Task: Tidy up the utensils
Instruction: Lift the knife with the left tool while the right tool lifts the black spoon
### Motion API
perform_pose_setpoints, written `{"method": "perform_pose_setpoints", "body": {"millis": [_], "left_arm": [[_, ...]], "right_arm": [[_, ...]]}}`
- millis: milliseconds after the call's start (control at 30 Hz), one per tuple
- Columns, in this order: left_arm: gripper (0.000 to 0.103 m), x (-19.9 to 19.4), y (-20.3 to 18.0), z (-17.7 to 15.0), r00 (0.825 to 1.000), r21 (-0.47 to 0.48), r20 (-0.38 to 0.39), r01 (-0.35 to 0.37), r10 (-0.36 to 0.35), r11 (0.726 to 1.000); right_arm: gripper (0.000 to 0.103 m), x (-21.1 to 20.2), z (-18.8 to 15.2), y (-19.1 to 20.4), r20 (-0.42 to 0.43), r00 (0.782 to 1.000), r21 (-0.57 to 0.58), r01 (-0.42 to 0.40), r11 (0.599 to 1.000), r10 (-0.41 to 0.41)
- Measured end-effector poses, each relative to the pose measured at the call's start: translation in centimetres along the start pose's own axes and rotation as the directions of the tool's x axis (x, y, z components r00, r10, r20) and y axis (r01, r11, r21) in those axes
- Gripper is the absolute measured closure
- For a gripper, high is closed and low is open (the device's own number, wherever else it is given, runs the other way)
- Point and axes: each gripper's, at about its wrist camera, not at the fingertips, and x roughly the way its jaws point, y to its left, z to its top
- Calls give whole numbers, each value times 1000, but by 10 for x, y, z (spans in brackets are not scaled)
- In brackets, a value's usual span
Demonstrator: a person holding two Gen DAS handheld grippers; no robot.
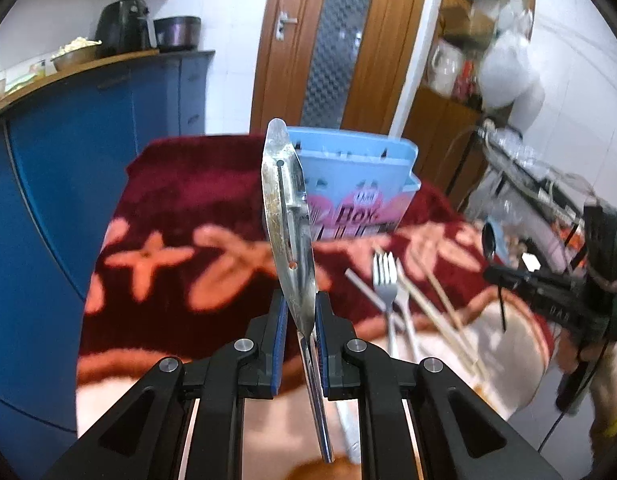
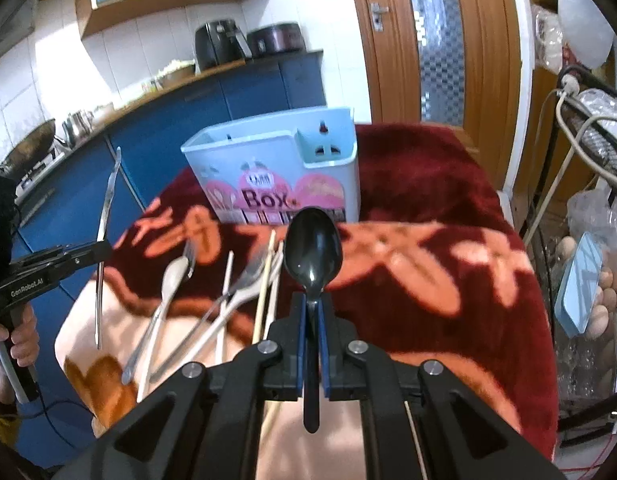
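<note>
**Both tongs loaded, box straight ahead**

Left gripper (image 1: 299, 322) pinches a metal slicer (image 1: 286, 216) by its handle, blade upright, long axis near vertical. Box (image 1: 358, 184) lies far and slightly right of it. Loose fork (image 1: 385, 276) and chopsticks (image 1: 436, 308) lie on the cloth (image 1: 180, 184), near right. Right gripper (image 2: 313, 320) clamps a black spoon (image 2: 314, 250), bowl up, axis pointing at the box (image 2: 276, 168) dead ahead. Right looks nearer and better lined up for the drop.
</note>
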Motion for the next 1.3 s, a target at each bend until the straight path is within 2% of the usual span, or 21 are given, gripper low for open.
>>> {"method": "perform_pose_setpoints", "body": {"millis": [233,600,900,1100,1300], "left_arm": [[90,-7,-8,24,993,-11,118,1,0,1000],[90,-12,-15,79,961,7,273,-42,39,999],[90,3,-12,124,914,-40,399,-64,75,997],[90,27,-12,142,865,-44,482,-133,137,990],[90,60,-15,145,853,-36,494,-177,171,984]], "right_arm": [[96,-6,5,-1,97,995,18,-15,1000,13],[96,-3,15,-8,184,983,46,-18,999,10],[96,6,26,-7,237,971,55,-50,997,36],[96,14,33,-7,250,966,49,-71,996,57],[96,21,44,-10,268,961,42,-78,996,64]]}}
